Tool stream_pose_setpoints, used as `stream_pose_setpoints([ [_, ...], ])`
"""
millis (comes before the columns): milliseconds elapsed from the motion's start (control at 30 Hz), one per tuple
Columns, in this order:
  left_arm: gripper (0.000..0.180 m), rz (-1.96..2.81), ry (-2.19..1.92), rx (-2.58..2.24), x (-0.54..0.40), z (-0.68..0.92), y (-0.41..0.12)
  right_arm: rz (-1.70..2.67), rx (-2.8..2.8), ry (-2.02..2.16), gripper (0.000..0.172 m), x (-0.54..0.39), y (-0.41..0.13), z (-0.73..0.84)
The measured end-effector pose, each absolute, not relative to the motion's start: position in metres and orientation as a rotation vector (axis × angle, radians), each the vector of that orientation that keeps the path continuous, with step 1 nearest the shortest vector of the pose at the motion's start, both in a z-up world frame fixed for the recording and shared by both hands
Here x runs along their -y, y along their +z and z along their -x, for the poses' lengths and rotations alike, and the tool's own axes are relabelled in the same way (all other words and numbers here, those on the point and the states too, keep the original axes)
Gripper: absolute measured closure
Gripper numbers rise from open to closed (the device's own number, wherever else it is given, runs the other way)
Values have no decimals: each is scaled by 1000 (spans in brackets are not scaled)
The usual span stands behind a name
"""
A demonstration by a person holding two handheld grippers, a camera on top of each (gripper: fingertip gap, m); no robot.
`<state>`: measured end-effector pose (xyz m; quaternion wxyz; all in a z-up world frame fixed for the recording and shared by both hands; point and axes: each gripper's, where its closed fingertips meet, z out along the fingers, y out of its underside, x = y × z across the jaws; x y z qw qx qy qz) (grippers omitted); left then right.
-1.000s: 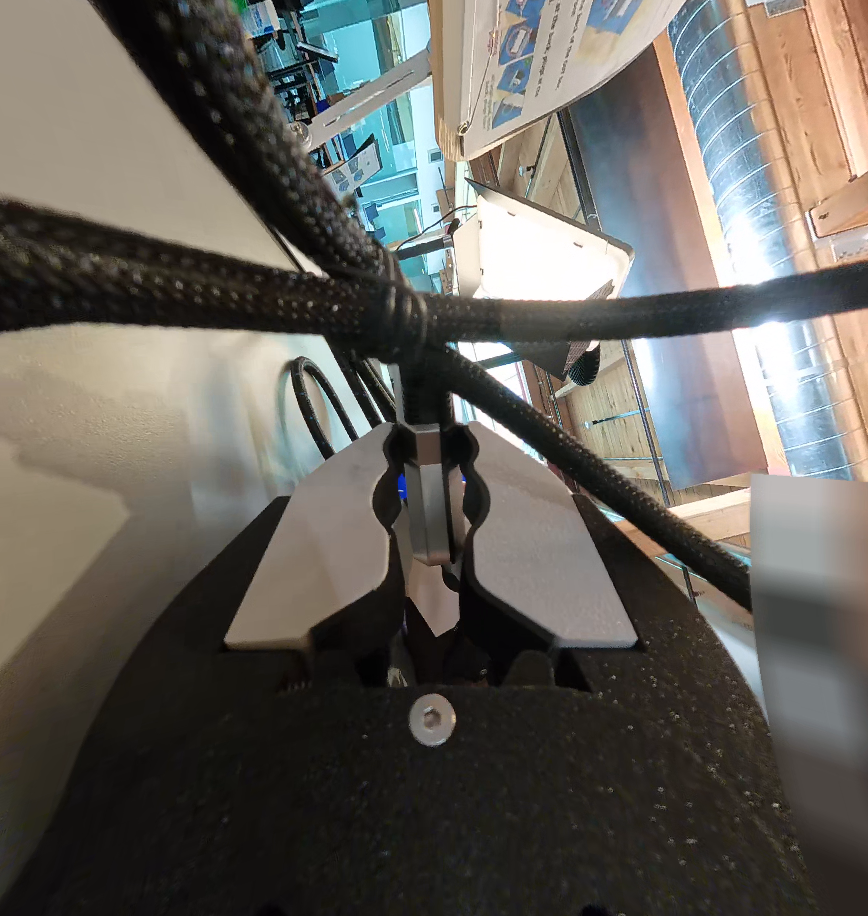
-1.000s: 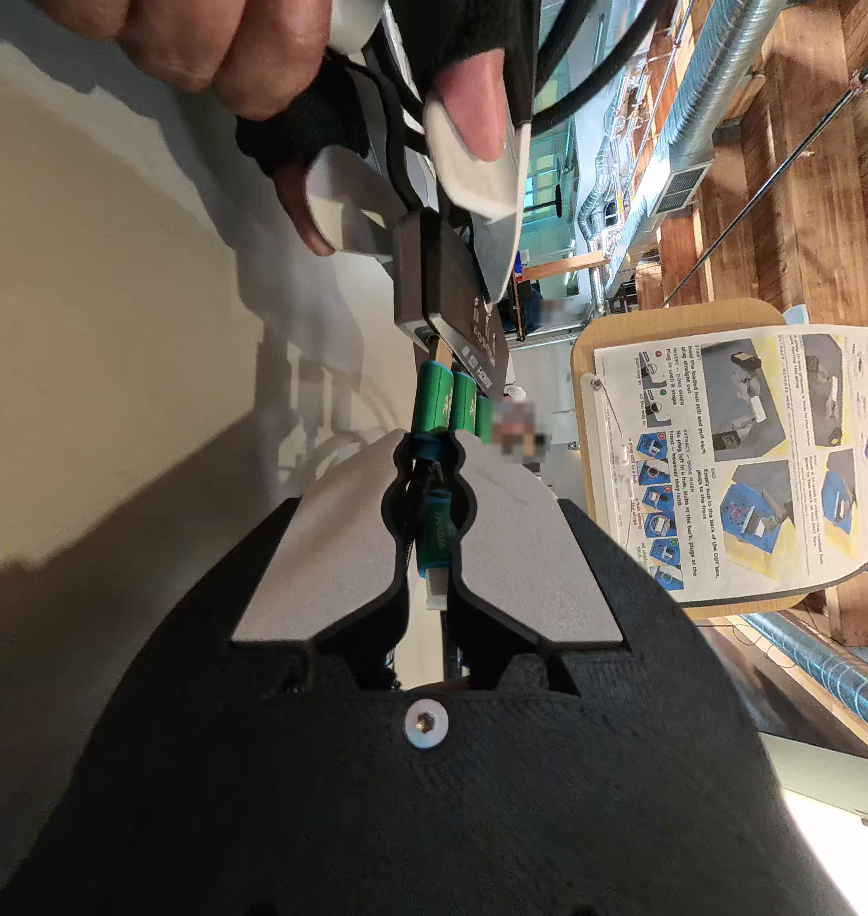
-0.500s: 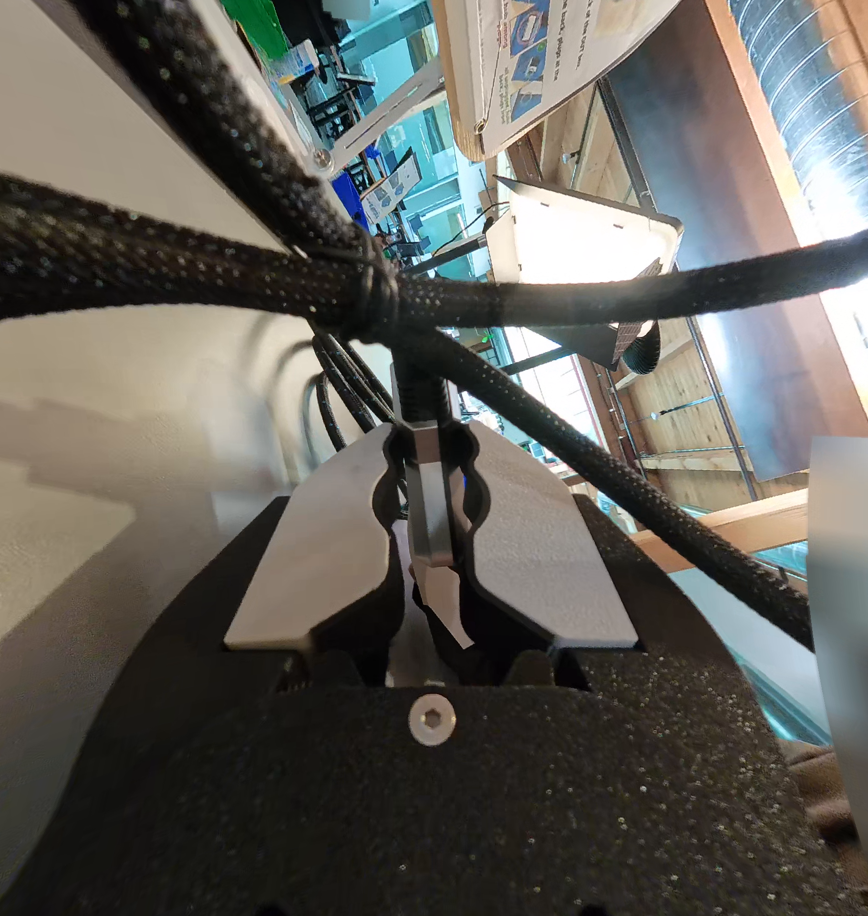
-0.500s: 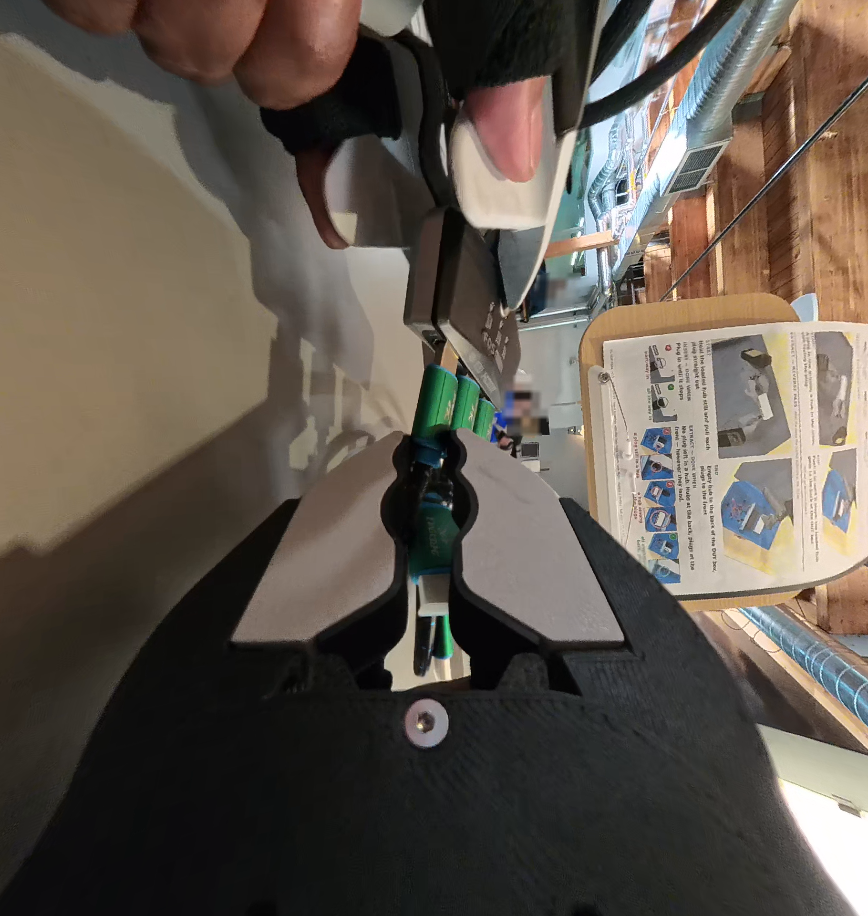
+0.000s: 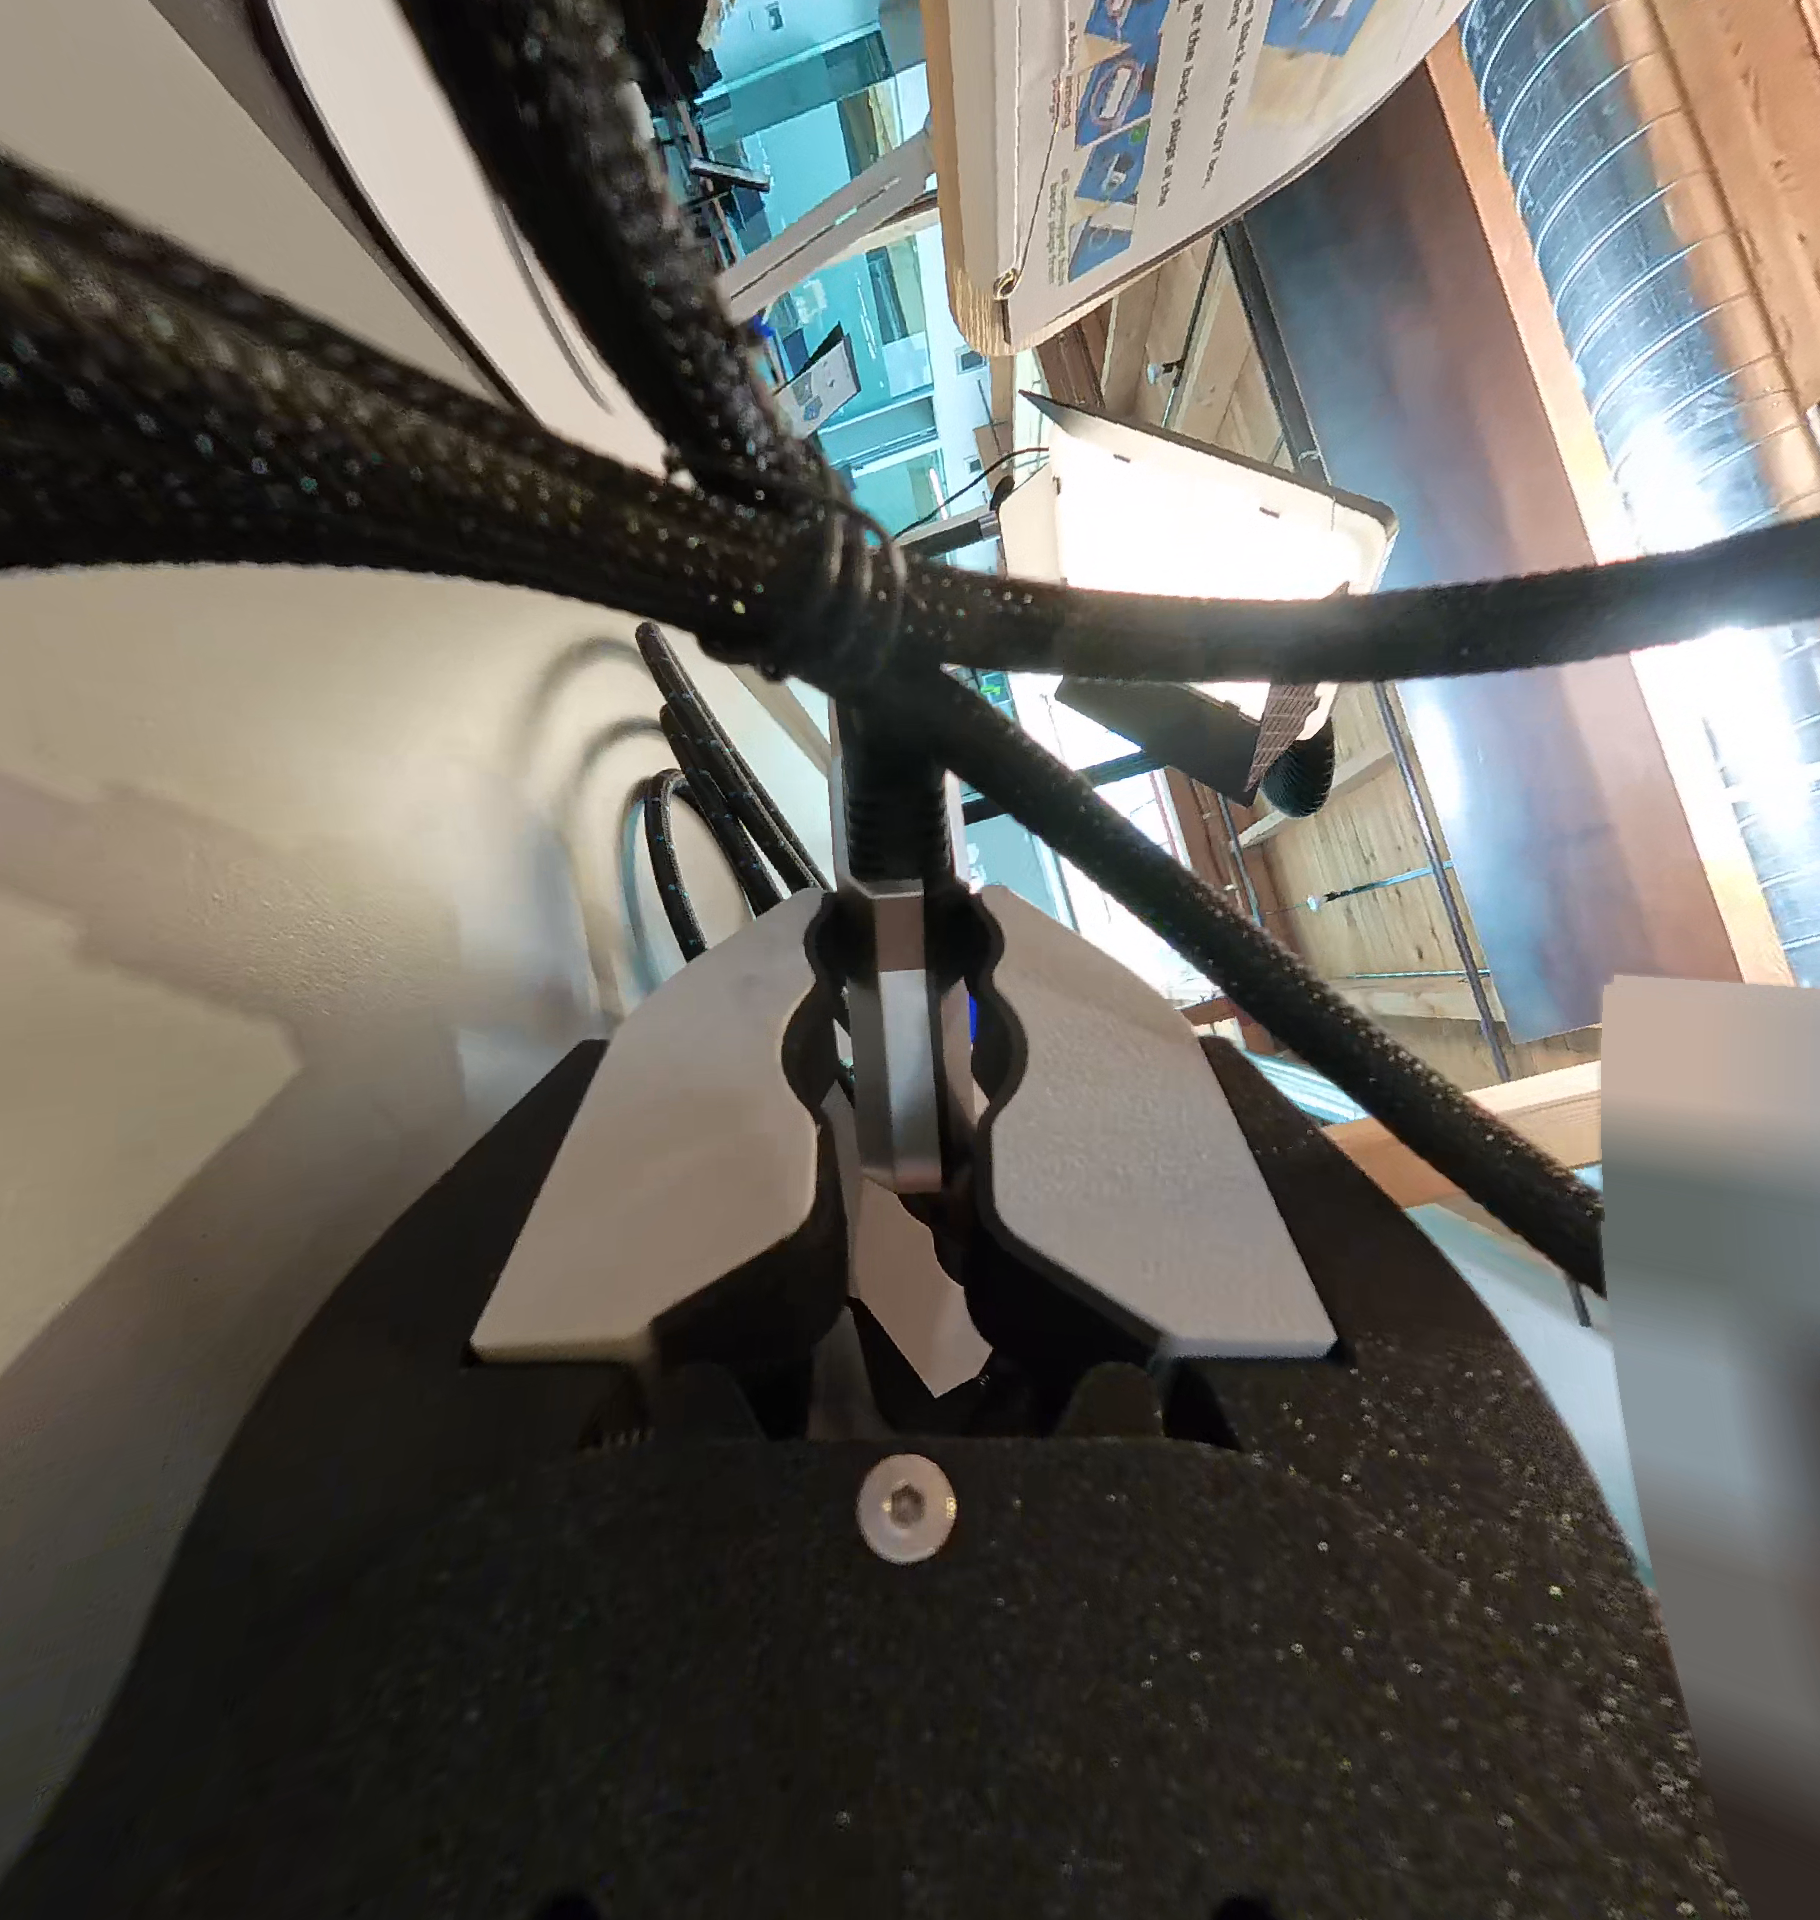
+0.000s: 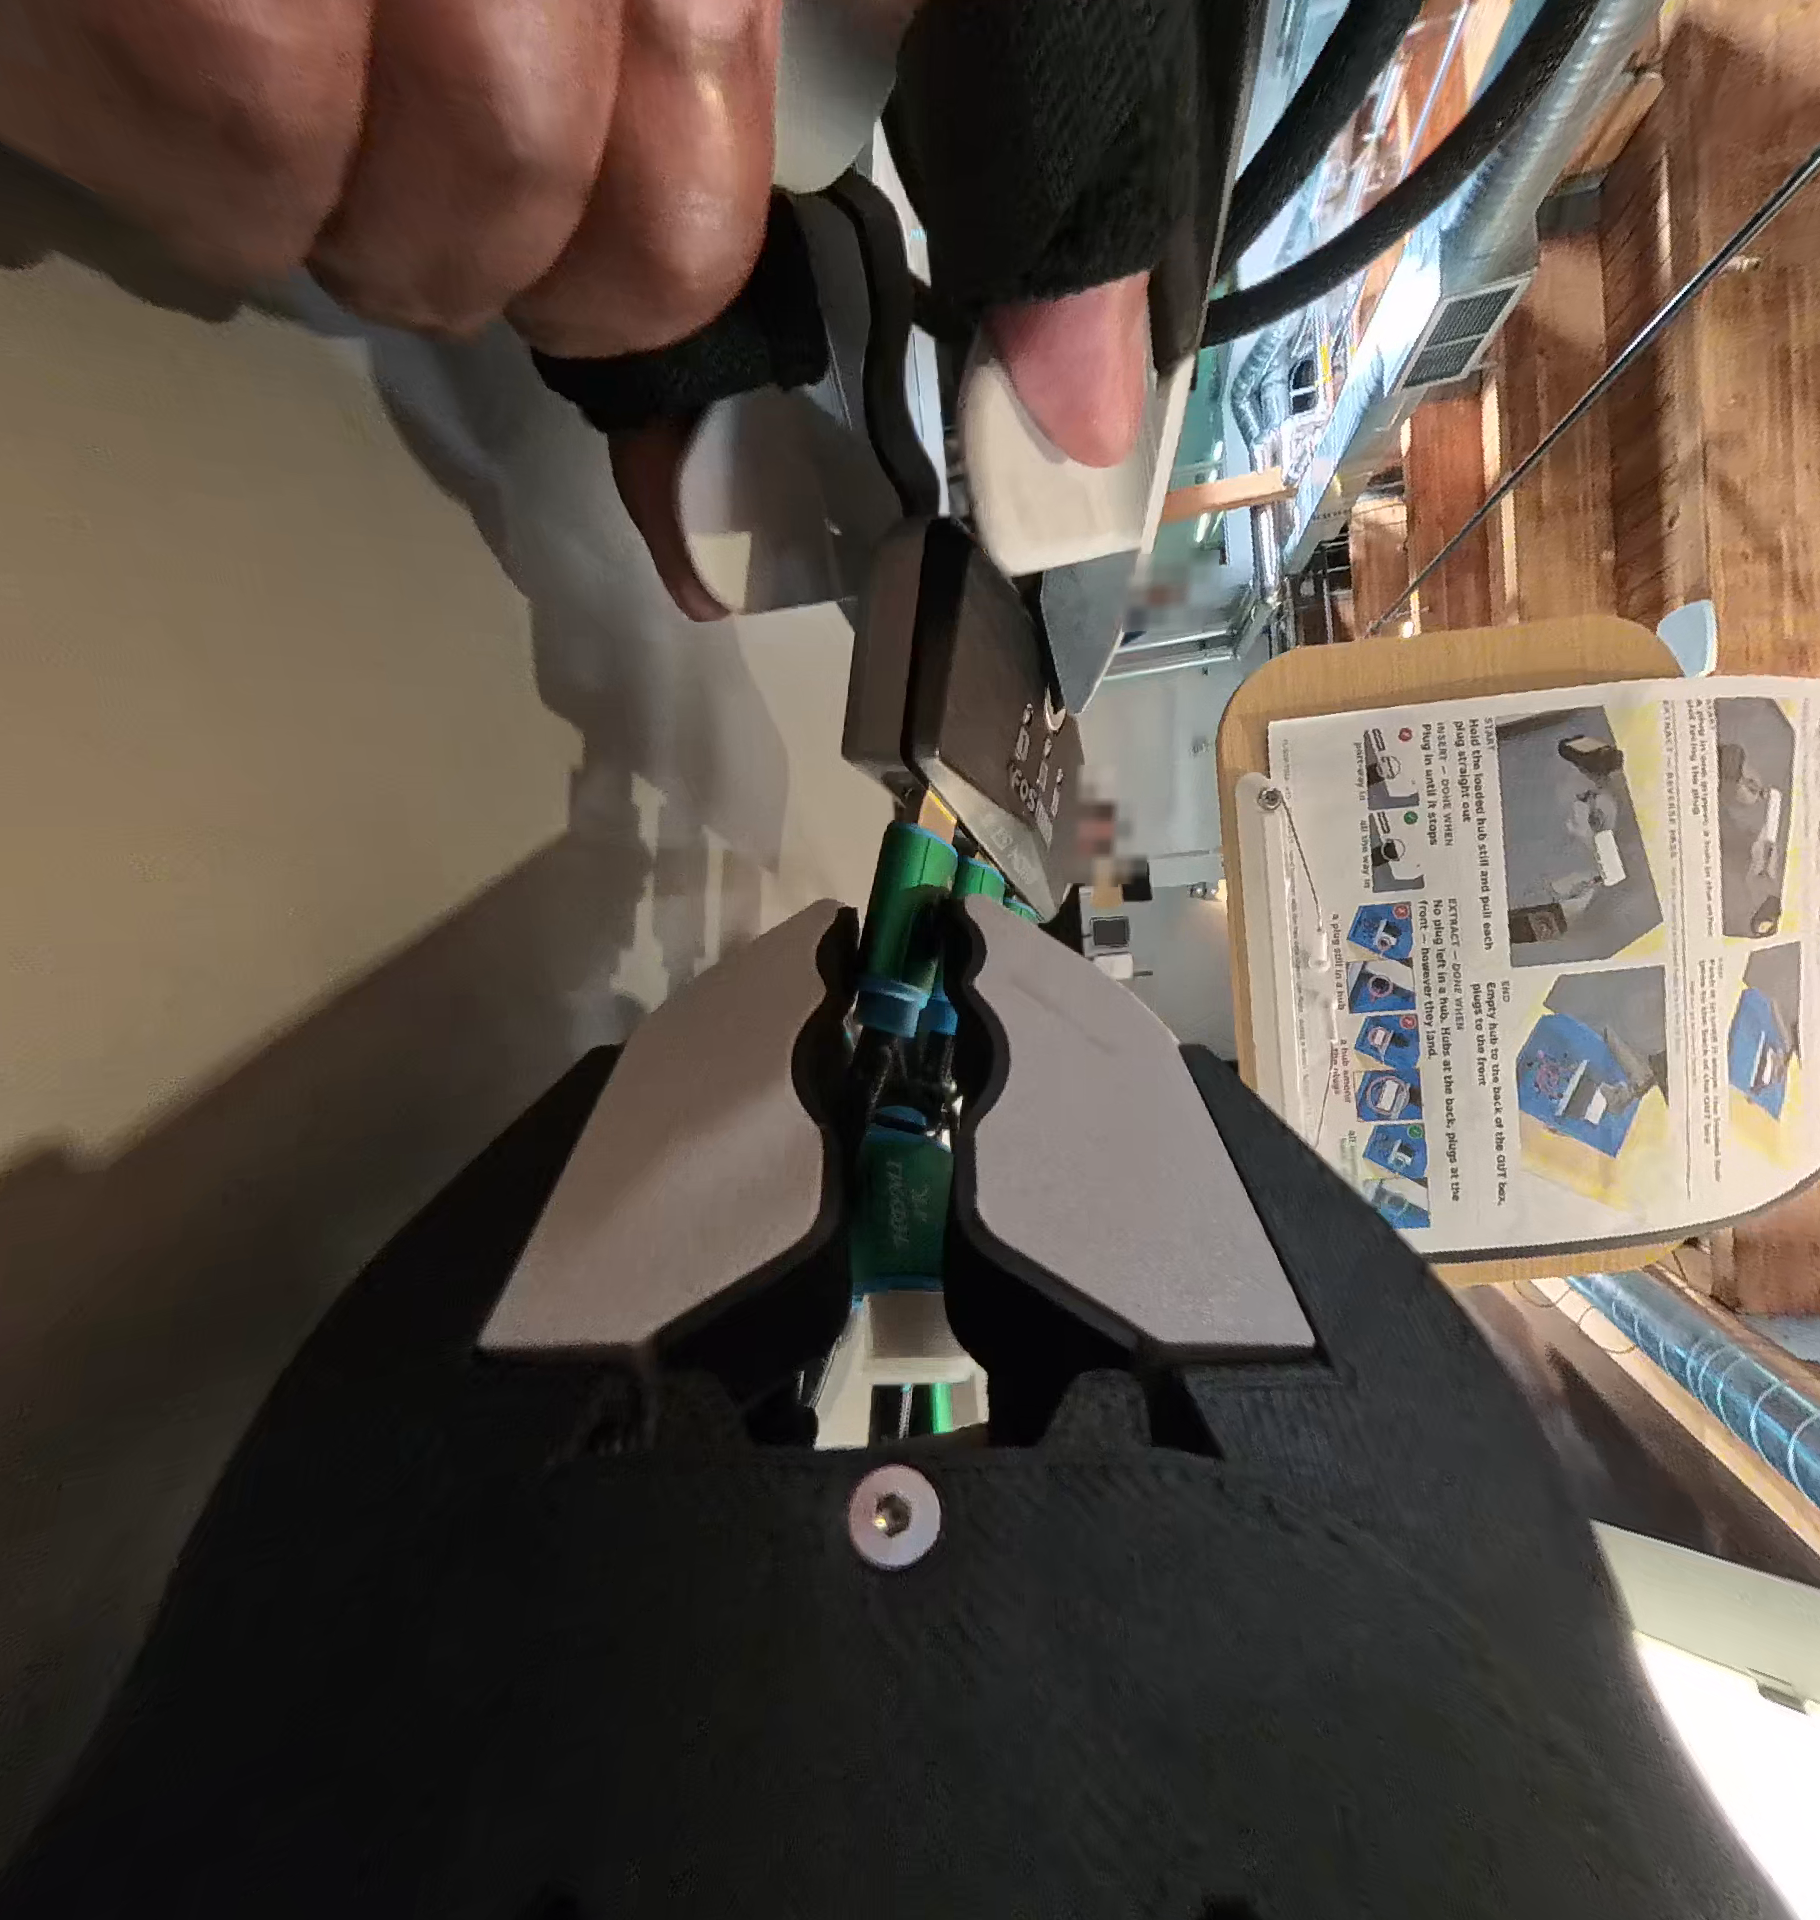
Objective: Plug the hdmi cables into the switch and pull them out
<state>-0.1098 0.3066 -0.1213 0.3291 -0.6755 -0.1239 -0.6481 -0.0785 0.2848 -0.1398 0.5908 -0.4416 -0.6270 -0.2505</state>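
The left gripper clamps the flat dark-grey hub; right gripper, now looser, grips the green plug, partly withdrawn

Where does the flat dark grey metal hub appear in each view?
Left wrist view: centre, the hub edge-on between the left gripper's fingers.
Right wrist view: upper centre, green plugs below it.
Shared landmark: printed instruction sheet on a wooden board.
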Motion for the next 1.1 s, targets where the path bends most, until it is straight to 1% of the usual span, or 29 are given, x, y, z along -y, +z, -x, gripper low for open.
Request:
stream_pose_setpoints([
  [267,158,1786,-1661,285,-307,101,-121,1070,1447,-535,158,-280,-139,81],
  [700,159,1692,-1670,406,-313,109,-118,1048,1404,-579,156,-284,-138,84],
  [1100,158,1774,-1618,302,-310,98,-121,1132,1403,-512,156,-285,-139,80],
])
